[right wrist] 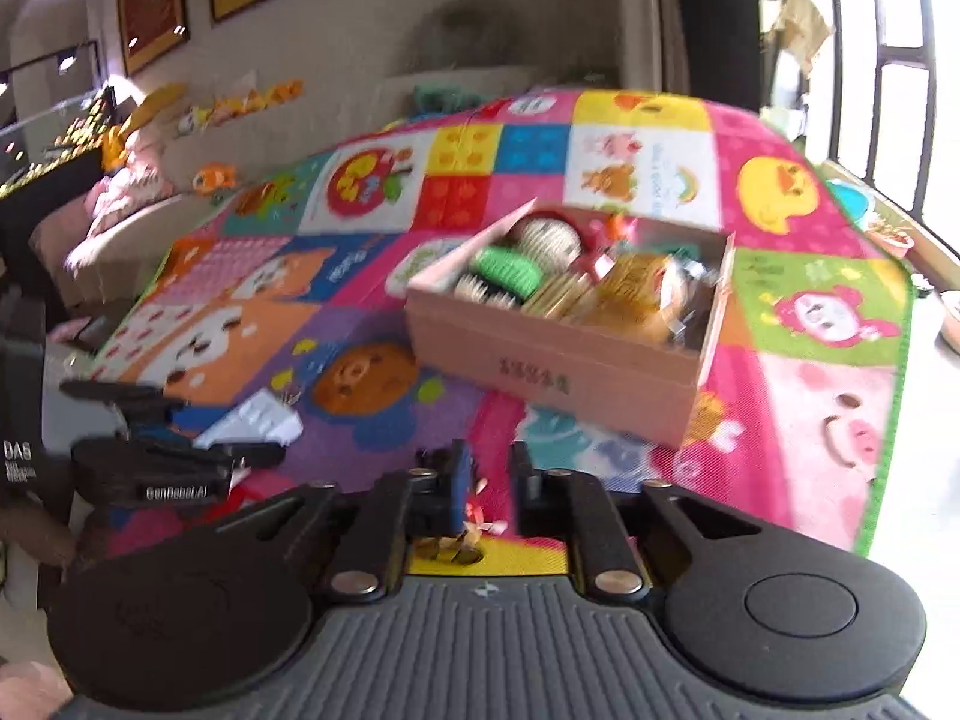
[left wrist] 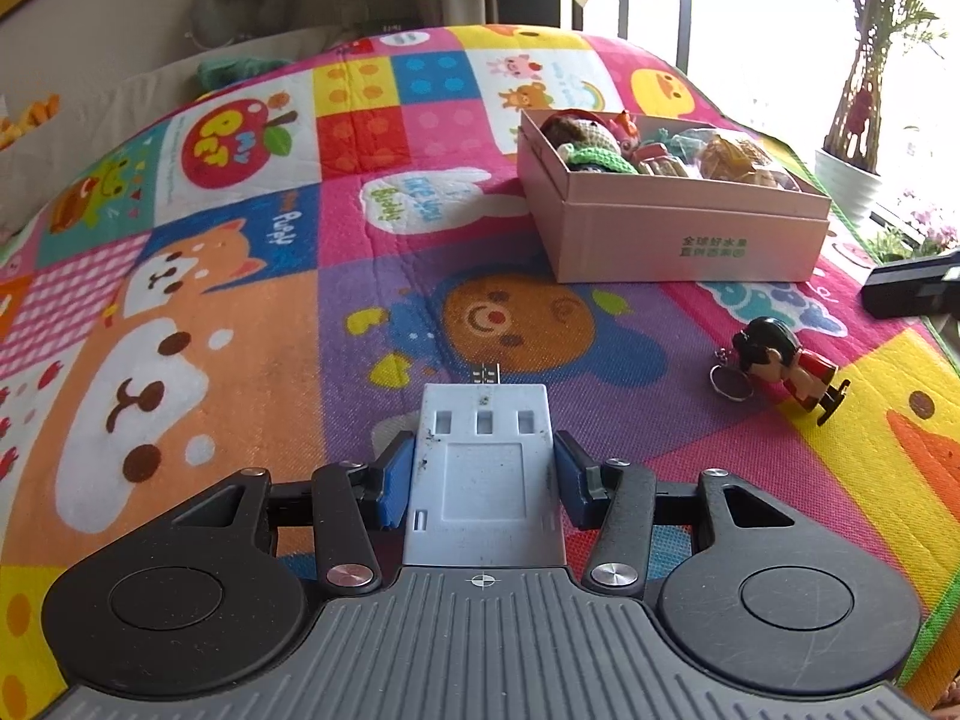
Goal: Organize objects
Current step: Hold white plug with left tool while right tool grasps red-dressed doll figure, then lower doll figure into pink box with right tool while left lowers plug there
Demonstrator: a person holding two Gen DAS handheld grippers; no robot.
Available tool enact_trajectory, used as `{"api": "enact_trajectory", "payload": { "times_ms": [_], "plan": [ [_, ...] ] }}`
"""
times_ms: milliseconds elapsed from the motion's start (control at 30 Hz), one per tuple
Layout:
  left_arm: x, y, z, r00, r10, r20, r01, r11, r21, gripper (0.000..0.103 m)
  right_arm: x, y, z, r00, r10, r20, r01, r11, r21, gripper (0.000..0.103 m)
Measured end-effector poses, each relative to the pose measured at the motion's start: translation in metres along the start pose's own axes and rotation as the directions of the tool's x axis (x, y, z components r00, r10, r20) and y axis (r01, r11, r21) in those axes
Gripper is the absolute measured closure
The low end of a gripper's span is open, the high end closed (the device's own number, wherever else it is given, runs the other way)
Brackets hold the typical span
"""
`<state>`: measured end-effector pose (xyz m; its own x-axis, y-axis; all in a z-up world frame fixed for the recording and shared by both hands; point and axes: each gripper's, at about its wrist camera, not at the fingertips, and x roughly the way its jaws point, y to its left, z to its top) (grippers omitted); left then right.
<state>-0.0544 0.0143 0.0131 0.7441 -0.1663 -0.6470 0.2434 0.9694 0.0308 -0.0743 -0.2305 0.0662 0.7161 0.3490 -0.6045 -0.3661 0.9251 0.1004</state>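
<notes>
Pink box (left wrist: pixel 672 222) sat mid-mat, open-topped, already holding toys. L gripper (left wrist: pixel 486 474) was clamped on a grey plastic card (left wrist: pixel 486 480) short of the box. R gripper (right wrist: pixel 489 480) pinched the doll keychain (right wrist: pixel 471 525) near box front, prob for drop-in.

surface: cartoon play mat (left wrist: pixel 252 324) | on it: pink box (left wrist: pixel 678 222), figurine keychain (left wrist: pixel 786 369)
</notes>
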Motion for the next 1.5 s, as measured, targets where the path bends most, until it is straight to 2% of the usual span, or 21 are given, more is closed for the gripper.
{"api": "enact_trajectory", "payload": {
  "times_ms": [33,67,267,300,367,400,633,733,833,900,1000,1067,1100,1200,1233,1333,1367,1433,1500],
  "plan": [
    [0.0,0.0,0.0,1.0,-0.001,0.003,0.001,1.0,-0.001,0.05,0.007,0.002,-0.001,1.0,-0.003,-0.005,0.003,1.0,-0.003,0.059],
    [0.0,0.001,-0.001,1.0,-0.002,0.004,0.002,1.0,-0.003,0.049,0.014,0.004,-0.002,1.0,-0.009,-0.015,0.009,1.0,-0.007,0.058],
    [-0.001,0.001,-0.001,1.0,-0.005,0.01,0.005,1.0,-0.01,0.049,0.066,0.012,-0.005,0.993,-0.004,-0.116,0.004,1.0,0.0,0.057],
    [-0.001,0.001,-0.001,1.0,-0.005,0.01,0.005,1.0,-0.012,0.049,0.069,0.013,-0.006,0.994,-0.018,-0.103,0.018,1.0,0.001,0.057],
    [-0.001,0.001,-0.001,1.0,-0.005,0.011,0.005,1.0,-0.012,0.049,0.068,0.017,-0.007,0.994,-0.035,-0.1,0.033,0.999,-0.018,0.064],
    [-0.001,0.001,-0.001,1.0,-0.005,0.012,0.005,1.0,-0.012,0.049,0.064,0.018,-0.007,0.995,-0.024,-0.092,0.023,1.0,-0.018,0.071],
    [-0.003,0.002,0.002,1.0,-0.006,0.015,0.007,0.999,-0.052,0.05,0.015,0.006,-0.009,1.0,0.01,0.011,-0.01,1.0,0.006,0.071],
    [-0.008,0.004,0.03,0.993,-0.098,0.061,0.104,0.989,-0.107,0.05,-0.002,-0.006,-0.006,0.998,-0.009,0.055,0.007,0.999,0.043,0.071],
    [-0.011,-0.008,0.075,0.98,-0.127,0.154,0.14,0.987,-0.075,0.05,-0.011,-0.016,-0.003,0.995,-0.036,0.096,0.03,0.997,0.072,0.071],
    [-0.007,-0.02,0.108,0.964,-0.15,0.219,0.168,0.984,-0.065,0.05,-0.016,-0.021,-0.003,0.992,-0.043,0.116,0.032,0.996,0.087,0.071],
    [0.018,-0.038,0.144,0.941,-0.179,0.288,0.212,0.973,-0.087,0.05,-0.018,-0.027,-0.004,0.991,-0.041,0.125,0.027,0.994,0.106,0.071],
    [0.046,-0.048,0.155,0.925,-0.21,0.317,0.261,0.956,-0.131,0.05,-0.017,-0.03,-0.005,0.992,-0.04,0.12,0.026,0.993,0.114,0.071],
    [0.062,-0.054,0.157,0.925,-0.218,0.31,0.272,0.952,-0.142,0.05,-0.016,-0.031,-0.006,0.992,-0.043,0.116,0.029,0.993,0.117,0.071],
    [0.105,-0.075,0.148,0.96,-0.185,0.21,0.213,0.969,-0.122,0.052,-0.016,-0.034,-0.008,0.993,-0.056,0.106,0.044,0.992,0.115,0.071],
    [0.113,-0.08,0.142,0.967,-0.172,0.189,0.193,0.976,-0.096,0.048,-0.016,-0.035,-0.009,0.992,-0.062,0.106,0.05,0.992,0.112,0.071],
    [0.109,-0.094,0.129,0.968,-0.125,0.219,0.116,0.992,0.049,0.05,-0.015,-0.041,-0.01,0.992,-0.08,0.097,0.069,0.991,0.116,0.071],
    [0.105,-0.094,0.127,0.968,-0.128,0.218,0.118,0.991,0.058,0.05,-0.013,-0.043,-0.009,0.992,-0.083,0.091,0.071,0.99,0.123,0.071],
    [0.095,-0.084,0.126,0.96,-0.167,0.227,0.168,0.986,0.013,0.05,-0.007,-0.046,-0.009,0.994,-0.085,0.076,0.074,0.988,0.135,0.071],
    [0.079,-0.069,0.124,0.939,-0.198,0.282,0.22,0.974,-0.047,0.05,-0.003,-0.047,-0.007,0.994,-0.086,0.069,0.076,0.988,0.134,0.071]
  ]
}}
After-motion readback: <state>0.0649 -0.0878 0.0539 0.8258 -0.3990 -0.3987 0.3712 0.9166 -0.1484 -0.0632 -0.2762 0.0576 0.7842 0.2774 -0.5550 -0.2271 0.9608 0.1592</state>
